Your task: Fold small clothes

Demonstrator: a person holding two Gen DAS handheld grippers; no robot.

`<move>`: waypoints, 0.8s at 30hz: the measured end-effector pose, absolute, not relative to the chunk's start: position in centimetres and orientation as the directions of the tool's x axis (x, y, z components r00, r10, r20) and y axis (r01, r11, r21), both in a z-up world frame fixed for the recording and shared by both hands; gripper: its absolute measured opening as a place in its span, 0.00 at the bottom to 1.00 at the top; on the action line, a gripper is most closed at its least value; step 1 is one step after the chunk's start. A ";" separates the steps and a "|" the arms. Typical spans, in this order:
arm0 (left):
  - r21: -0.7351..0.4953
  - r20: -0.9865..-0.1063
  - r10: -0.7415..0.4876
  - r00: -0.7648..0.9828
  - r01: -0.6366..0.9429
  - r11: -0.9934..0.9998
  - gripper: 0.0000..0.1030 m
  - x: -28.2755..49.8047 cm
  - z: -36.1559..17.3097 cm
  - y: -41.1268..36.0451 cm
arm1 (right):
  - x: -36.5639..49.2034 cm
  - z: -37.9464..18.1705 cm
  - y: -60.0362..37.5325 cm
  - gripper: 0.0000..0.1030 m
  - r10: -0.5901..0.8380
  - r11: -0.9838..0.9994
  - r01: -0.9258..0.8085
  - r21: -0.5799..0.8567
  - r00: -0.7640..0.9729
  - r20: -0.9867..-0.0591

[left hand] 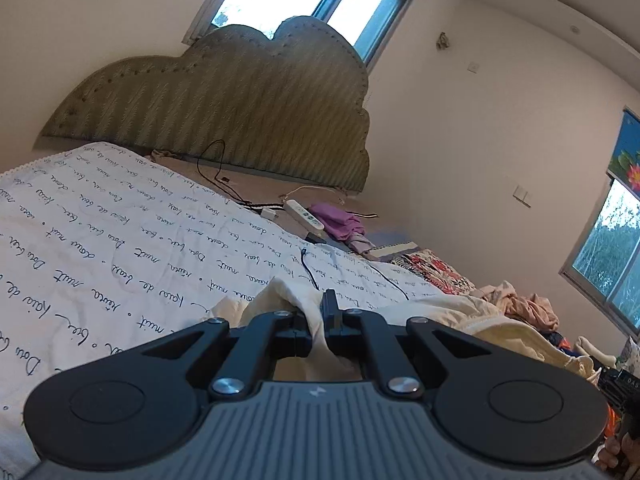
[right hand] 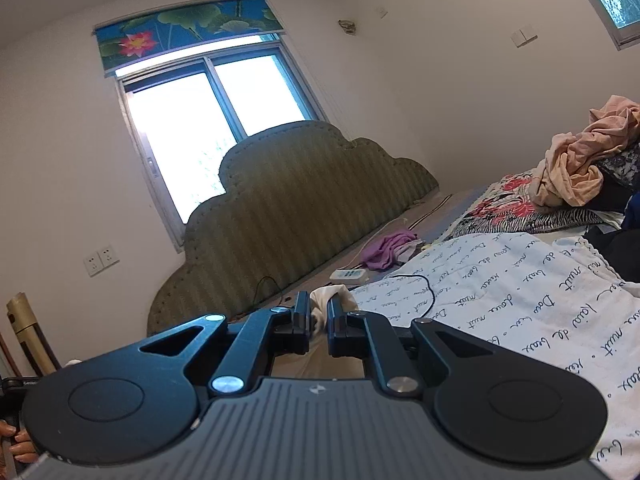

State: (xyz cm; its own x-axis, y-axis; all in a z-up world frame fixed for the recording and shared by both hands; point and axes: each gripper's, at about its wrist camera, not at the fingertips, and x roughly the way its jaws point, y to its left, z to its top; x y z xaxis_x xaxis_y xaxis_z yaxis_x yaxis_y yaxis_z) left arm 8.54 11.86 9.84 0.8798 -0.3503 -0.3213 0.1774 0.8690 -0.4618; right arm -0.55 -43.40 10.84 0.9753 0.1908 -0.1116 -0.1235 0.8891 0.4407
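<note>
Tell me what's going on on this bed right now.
A person is folding small clothes with a handheld gripper in each hand. The left gripper is shut on a cream garment, and the right gripper pinches a bunch of pale cloth. Both hold the fabric just above the white script-printed quilt. A pile of other clothes waits at the side.

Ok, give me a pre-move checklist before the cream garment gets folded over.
1. Left gripper pinching the cream garment: ok, cloth sits between its fingers.
2. Right gripper pinching it too: ok, white cloth shows in the gap.
3. Black cable out of the way on the lettered quilt: not ok, it lies just ahead.
4. Power strip clear of the fold: ok, farther up by the headboard.
5. Garment spread flat: cannot tell.
</note>
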 end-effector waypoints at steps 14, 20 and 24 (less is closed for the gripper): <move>-0.404 -0.504 -0.203 0.840 -0.020 0.915 0.04 21.1 3.6 9.1 | 14.1 5.2 -43.3 0.12 0.074 0.906 0.061 0.419 0.952 -0.297; -0.373 -0.609 -0.198 0.768 -0.057 0.926 0.10 23.8 0.2 8.4 | 18.0 1.3 -43.0 0.35 0.037 0.914 0.133 0.383 0.913 -0.406; -0.408 -0.614 -0.236 0.754 -0.047 0.912 0.28 23.6 0.4 9.2 | 17.6 1.0 -41.9 0.53 0.010 0.935 0.132 0.328 0.917 -0.399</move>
State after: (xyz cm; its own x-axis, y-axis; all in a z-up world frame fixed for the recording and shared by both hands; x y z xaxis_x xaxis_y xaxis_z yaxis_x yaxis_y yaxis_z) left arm 23.61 9.21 0.41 0.7536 -0.2356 -0.6137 -0.0473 0.9117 -0.4081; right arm 17.58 -41.87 1.00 0.9168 0.0105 -0.3991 0.1322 0.9353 0.3283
